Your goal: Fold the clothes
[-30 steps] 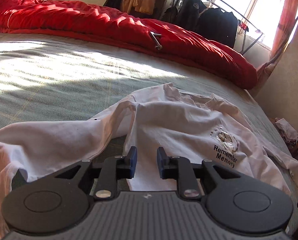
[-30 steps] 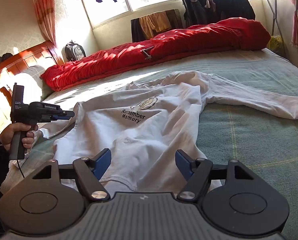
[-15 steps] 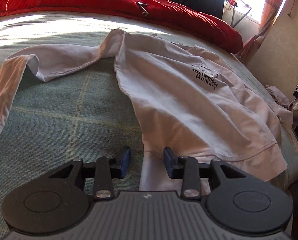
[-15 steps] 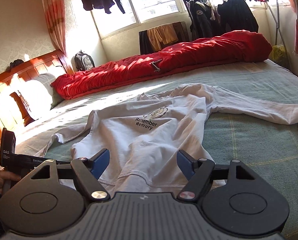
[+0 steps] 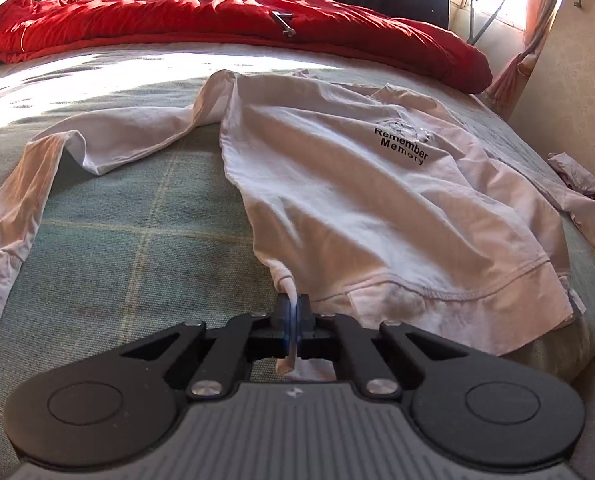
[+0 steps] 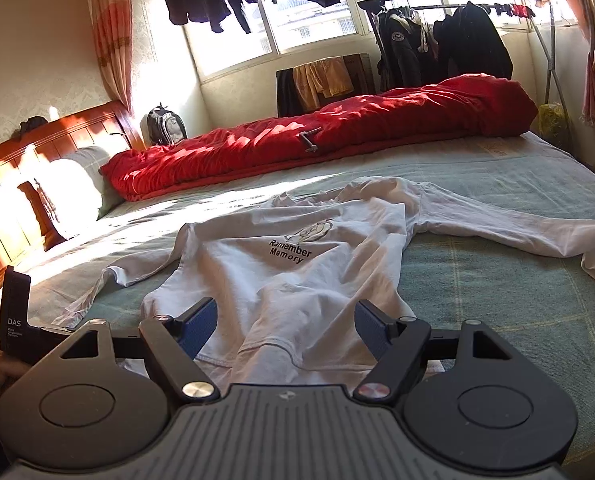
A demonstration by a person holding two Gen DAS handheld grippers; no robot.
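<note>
A white long-sleeved shirt [image 5: 357, 184] printed "Remember Memory" lies face up on the green checked bed [image 5: 137, 248], its sleeves spread out. My left gripper [image 5: 293, 314] is shut on a corner of the shirt's hem, the cloth pinched between its blue pads. In the right wrist view the same shirt [image 6: 297, 280] lies ahead, and my right gripper [image 6: 285, 326] stands open just above the hem with nothing between its fingers. The left gripper's handle [image 6: 15, 316], held by a hand, shows at the left edge.
A red quilt [image 6: 317, 148] lies along the far side of the bed. A wooden headboard [image 6: 25, 160] and pillow stand at the left. Clothes hang on a rack [image 6: 457, 40] by the window. The bed's edge [image 5: 589, 264] runs close by the shirt.
The left gripper has closed on the shirt's hem corner; half a second ago it was open over it. The right gripper stays open, slightly nearer the hem.
</note>
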